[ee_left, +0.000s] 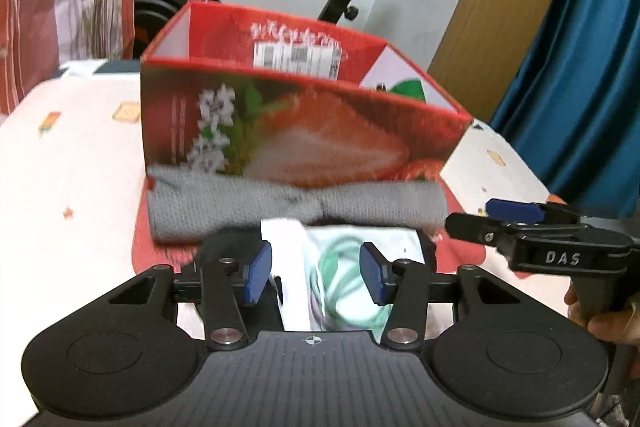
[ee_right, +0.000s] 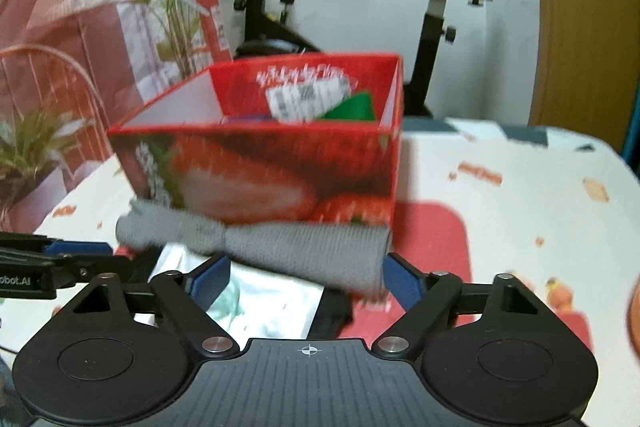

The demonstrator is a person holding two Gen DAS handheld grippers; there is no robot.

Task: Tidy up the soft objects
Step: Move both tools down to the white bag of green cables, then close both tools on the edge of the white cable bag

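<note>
Our left gripper (ee_left: 316,277), jaws part open, straddles a clear plastic pouch (ee_left: 340,283); our right gripper (ee_right: 306,281) gapes around the grey knitted roll (ee_right: 280,247) at twelve o'clock. The red strawberry-printed box (ee_right: 280,171) awaits both.

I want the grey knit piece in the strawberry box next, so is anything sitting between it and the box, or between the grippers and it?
Nothing visible blocks it. The grey knit piece lies against the front wall of the red box, whose top is open. The left gripper hovers over a white packet just in front; the right gripper already straddles the knit's end.
</note>
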